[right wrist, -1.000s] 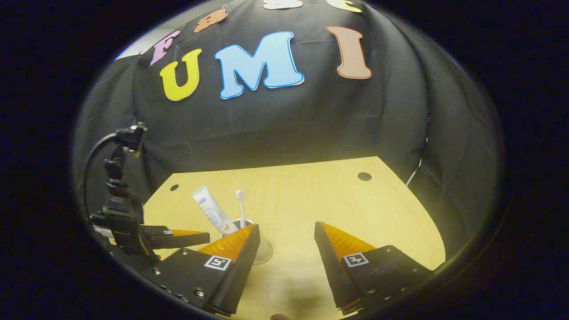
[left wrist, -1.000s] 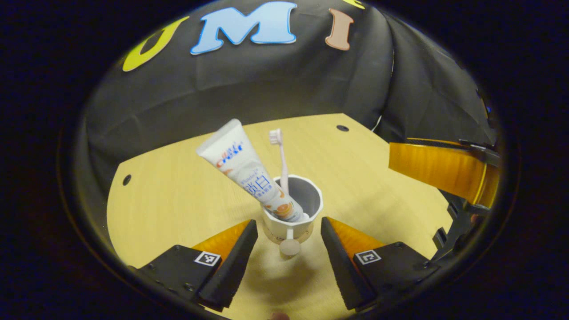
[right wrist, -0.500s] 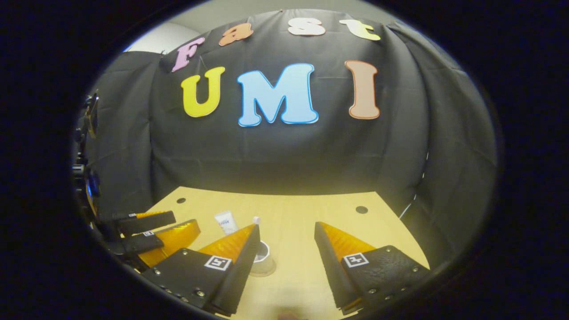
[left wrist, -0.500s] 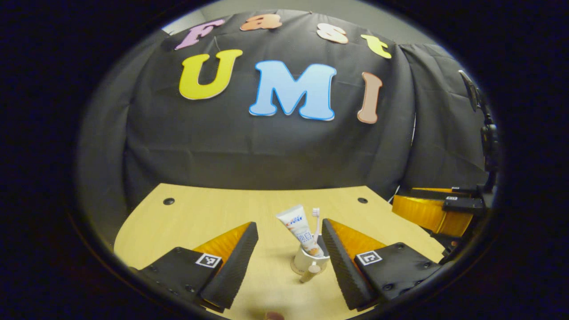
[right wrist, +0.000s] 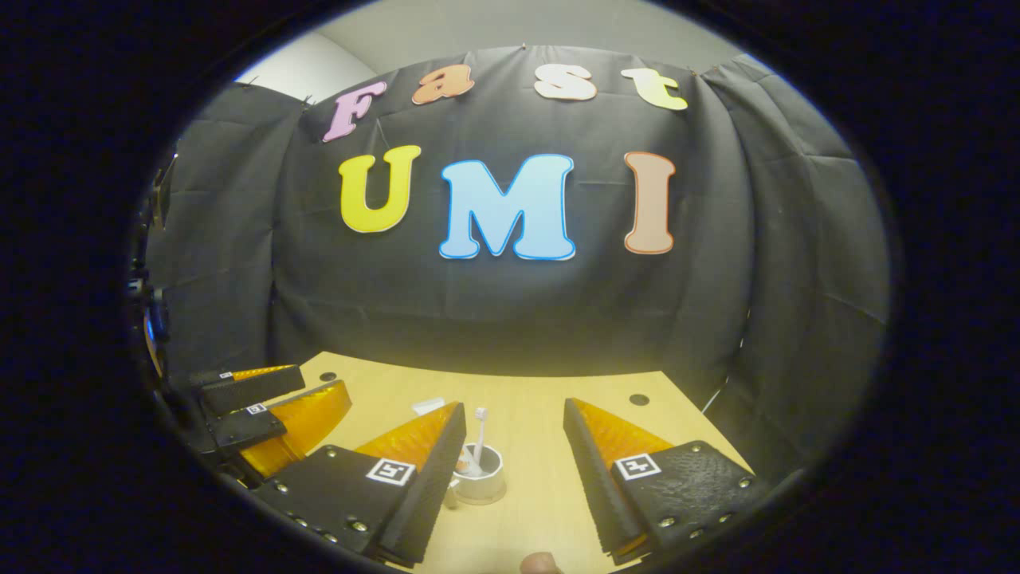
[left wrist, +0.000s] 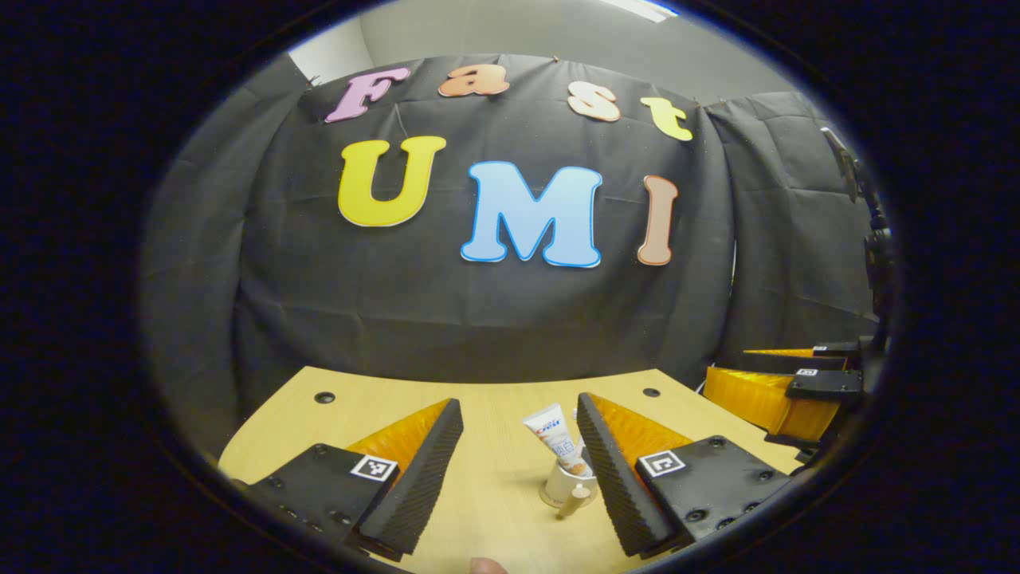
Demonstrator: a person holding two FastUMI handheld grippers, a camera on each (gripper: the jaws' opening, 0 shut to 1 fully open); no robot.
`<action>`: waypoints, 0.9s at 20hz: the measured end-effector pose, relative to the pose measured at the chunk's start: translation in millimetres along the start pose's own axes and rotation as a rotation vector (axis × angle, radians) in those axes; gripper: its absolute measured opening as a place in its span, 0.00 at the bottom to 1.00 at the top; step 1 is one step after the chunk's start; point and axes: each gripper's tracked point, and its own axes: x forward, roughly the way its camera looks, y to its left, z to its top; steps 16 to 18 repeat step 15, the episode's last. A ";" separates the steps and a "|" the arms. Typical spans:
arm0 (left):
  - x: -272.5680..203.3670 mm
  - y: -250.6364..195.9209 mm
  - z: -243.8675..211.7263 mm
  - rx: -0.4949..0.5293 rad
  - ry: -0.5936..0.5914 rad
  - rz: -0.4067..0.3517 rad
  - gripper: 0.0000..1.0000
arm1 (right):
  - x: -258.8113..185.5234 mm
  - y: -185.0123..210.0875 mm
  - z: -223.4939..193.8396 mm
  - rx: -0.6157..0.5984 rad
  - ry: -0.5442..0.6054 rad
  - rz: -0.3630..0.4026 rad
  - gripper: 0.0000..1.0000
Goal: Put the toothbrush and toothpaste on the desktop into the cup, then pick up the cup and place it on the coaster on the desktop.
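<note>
So the pale wooden desktop (left wrist: 494,510) looks a lot farther off than a second ago; both grippers have backed away from the small white plastic cup (left wrist: 566,485). It sits on the thin round coaster (right wrist: 479,499) with the white toothpaste tube (left wrist: 554,434) and pale slim toothbrush (right wrist: 480,434) inside, so I'd call the job done. Left gripper (left wrist: 518,478) and right gripper (right wrist: 514,478) both gape wide, holding nothing. Nothing's in the way, just small dark holes (left wrist: 324,397) near the desk's far edge.
</note>
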 end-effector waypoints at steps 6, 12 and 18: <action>-11.1 15.1 14.6 -0.014 -0.039 0.023 0.94 | -15.3 19.2 14.2 -0.032 -0.060 -0.012 0.76; -11.8 15.3 23.0 0.000 -0.063 0.031 1.00 | -22.7 31.2 17.2 -0.027 -0.075 0.002 0.76; -16.3 20.4 26.9 -0.004 -0.077 0.051 1.00 | -22.2 38.4 21.0 -0.028 -0.083 0.021 0.76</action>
